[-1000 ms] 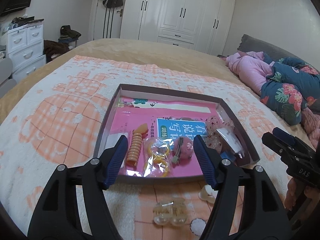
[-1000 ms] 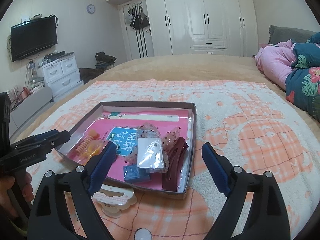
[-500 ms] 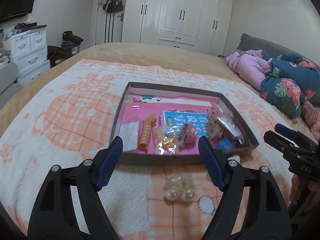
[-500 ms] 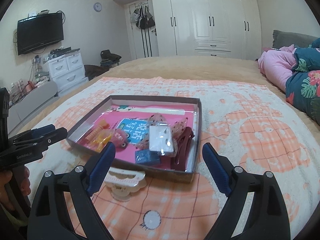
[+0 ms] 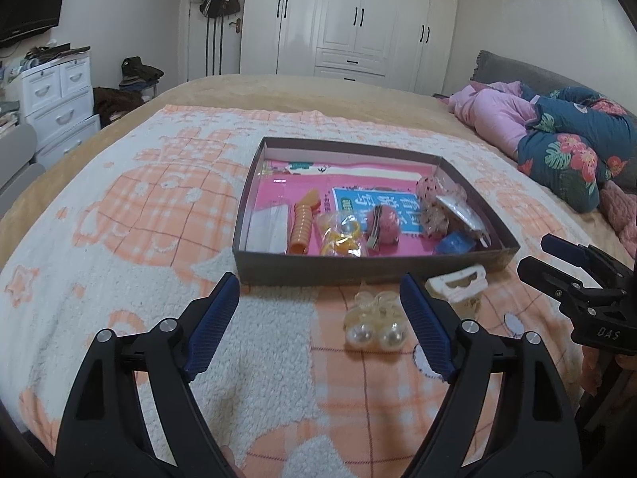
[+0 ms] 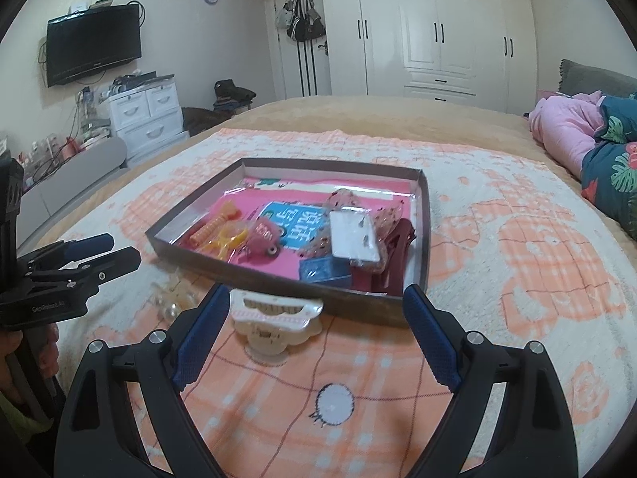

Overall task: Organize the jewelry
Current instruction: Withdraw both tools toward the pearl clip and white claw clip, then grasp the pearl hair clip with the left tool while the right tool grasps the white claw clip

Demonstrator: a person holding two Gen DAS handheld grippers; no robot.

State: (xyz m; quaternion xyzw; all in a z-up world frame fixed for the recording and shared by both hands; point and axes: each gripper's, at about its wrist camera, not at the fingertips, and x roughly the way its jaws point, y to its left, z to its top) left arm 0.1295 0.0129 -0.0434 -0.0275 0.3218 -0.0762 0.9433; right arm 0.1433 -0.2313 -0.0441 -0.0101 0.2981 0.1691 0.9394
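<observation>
While both my left tongs (image 5: 319, 294) and right tongs (image 6: 316, 307) gape wide and empty, one pearl clip (image 5: 374, 318) and one white claw clip (image 6: 274, 320) lie between their fingers, one tray (image 5: 358, 269) just beyond.

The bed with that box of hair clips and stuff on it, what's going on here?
A person holds a gripper in each hand, sorting accessories into a shallow box on a blanket-covered bed. Both the left gripper and the right gripper are open and empty, poised just short of the box. Two pieces lie outside it on the blanket: a pearl hair clip ahead of the left gripper and a white claw clip ahead of the right one. The rest already sits inside.
</observation>
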